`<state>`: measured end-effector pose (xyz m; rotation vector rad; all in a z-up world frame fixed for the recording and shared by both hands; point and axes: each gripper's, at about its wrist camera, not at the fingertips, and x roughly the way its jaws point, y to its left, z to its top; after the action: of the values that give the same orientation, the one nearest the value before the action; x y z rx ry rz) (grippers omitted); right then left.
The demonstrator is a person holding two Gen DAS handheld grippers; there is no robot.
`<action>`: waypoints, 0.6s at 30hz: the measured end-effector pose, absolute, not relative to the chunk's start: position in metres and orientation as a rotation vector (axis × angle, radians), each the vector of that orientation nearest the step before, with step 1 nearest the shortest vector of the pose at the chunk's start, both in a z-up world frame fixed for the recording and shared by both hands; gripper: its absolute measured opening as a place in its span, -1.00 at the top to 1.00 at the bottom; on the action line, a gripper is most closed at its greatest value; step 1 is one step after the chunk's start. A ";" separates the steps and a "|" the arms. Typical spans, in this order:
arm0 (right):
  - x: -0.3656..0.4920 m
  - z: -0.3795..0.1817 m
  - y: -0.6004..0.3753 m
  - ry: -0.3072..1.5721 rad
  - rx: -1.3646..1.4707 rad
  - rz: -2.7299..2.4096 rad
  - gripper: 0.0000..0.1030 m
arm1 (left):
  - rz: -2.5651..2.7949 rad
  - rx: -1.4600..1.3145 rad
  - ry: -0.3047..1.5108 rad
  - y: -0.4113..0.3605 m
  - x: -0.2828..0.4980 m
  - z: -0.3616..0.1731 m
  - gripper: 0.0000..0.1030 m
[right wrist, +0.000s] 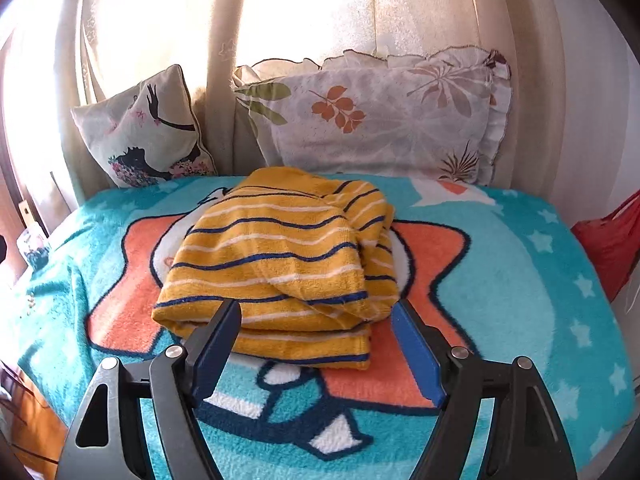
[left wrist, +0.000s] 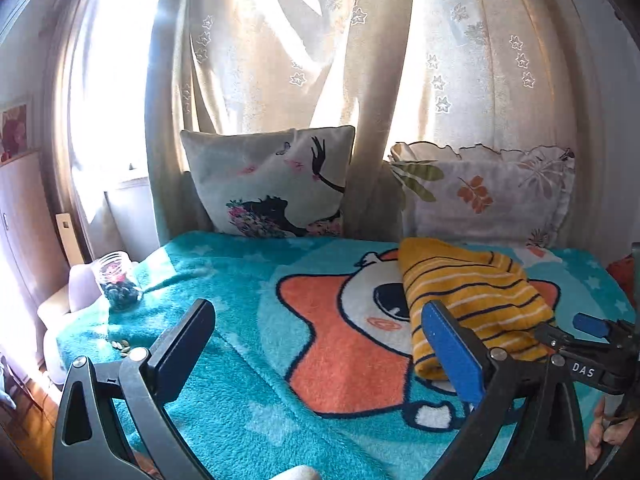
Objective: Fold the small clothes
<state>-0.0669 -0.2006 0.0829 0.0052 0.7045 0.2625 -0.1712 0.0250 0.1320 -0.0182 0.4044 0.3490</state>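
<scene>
Right gripper [right wrist: 316, 344] hovering low over teal cartoon fleece blanket [right wrist: 500, 264], jaws spread wide, gripping nothing; near hem of yellow striped garment [right wrist: 280, 256] sitting just between the fingertips. Left gripper [left wrist: 320, 344] also gaping wide and empty, standing left of the garment, its blue pad [left wrist: 452, 352] beside the garment's near left corner. Garment lying mid-blanket as a layered bundle, folds stacked, right side lumpy. Judging: folding looking nearly finished; next move probably calling for squaring that bunched right edge. Beyond, two printed pillows [right wrist: 372, 116] leaning against curtains [right wrist: 320, 8]
</scene>
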 end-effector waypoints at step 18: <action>-0.048 0.059 -0.220 0.766 -0.007 0.211 -0.62 | 0.196 -0.013 0.572 -0.005 -0.125 0.092 -0.99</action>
<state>-0.0482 -0.2200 0.0587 -0.0068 0.7659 0.2115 -0.1255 -0.0053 0.0915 -0.0129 0.5716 0.1958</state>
